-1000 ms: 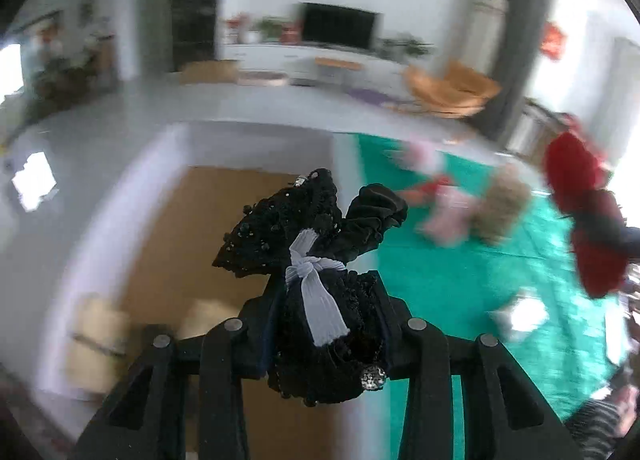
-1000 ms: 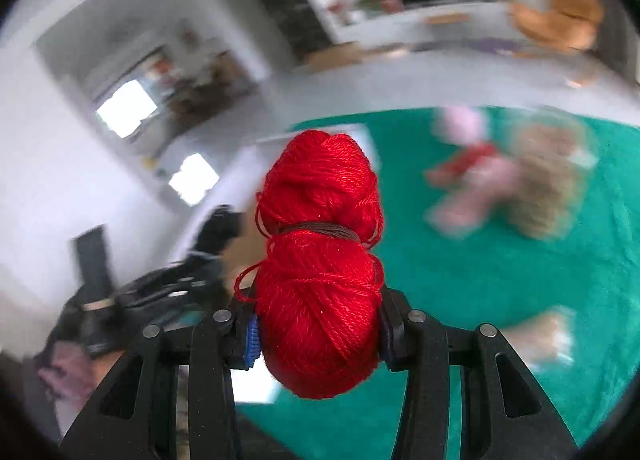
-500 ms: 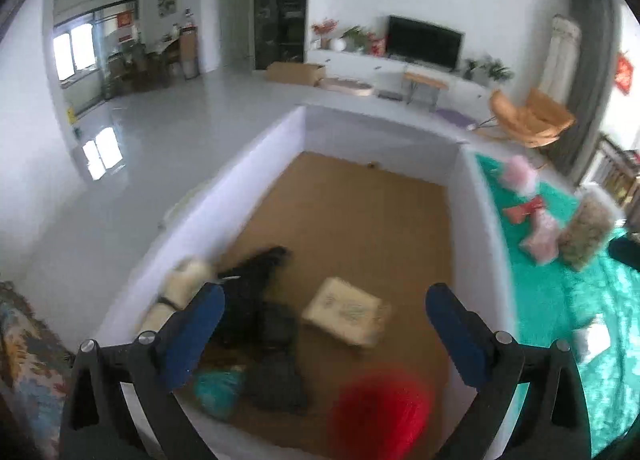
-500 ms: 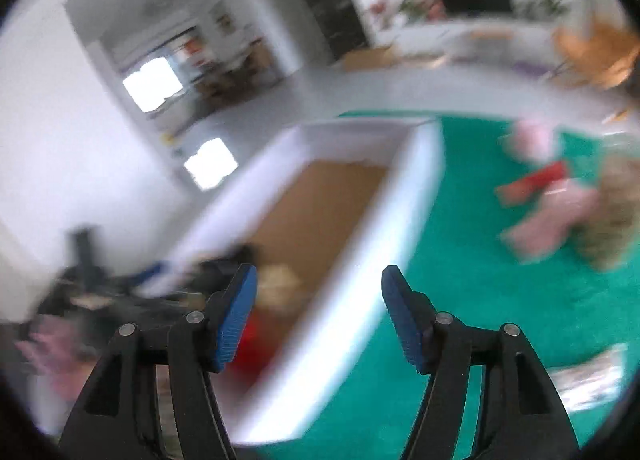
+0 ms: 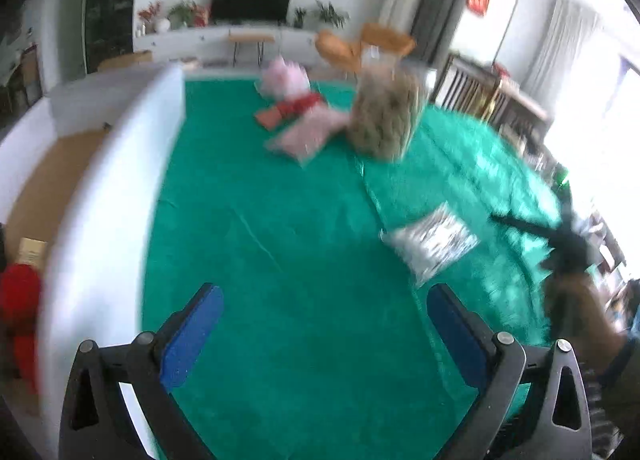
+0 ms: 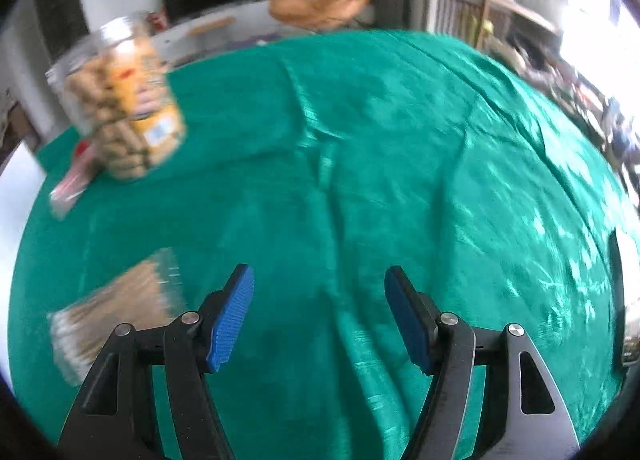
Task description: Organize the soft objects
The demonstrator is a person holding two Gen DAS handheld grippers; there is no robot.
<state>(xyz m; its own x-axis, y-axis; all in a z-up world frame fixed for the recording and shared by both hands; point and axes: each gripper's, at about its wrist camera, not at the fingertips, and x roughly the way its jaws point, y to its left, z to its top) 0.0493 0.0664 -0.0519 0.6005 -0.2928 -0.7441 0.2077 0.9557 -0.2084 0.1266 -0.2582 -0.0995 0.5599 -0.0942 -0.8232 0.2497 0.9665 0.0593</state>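
Both my grippers, left (image 5: 320, 320) and right (image 6: 318, 312), gape empty over blurred green cloth (image 6: 380, 163); red yarn (image 5: 18, 300) sits half-hidden behind the bin wall (image 5: 100, 219).

Empty, spread right claw (image 6: 318, 314) above green cloth (image 6: 400, 163)

We find the red yarn ball (image 5: 18, 296) cut by the left edge behind the white box wall (image 5: 100, 195). The jar (image 6: 120, 99) and packet (image 6: 116, 304) are motion-blurred (contents unreadable).
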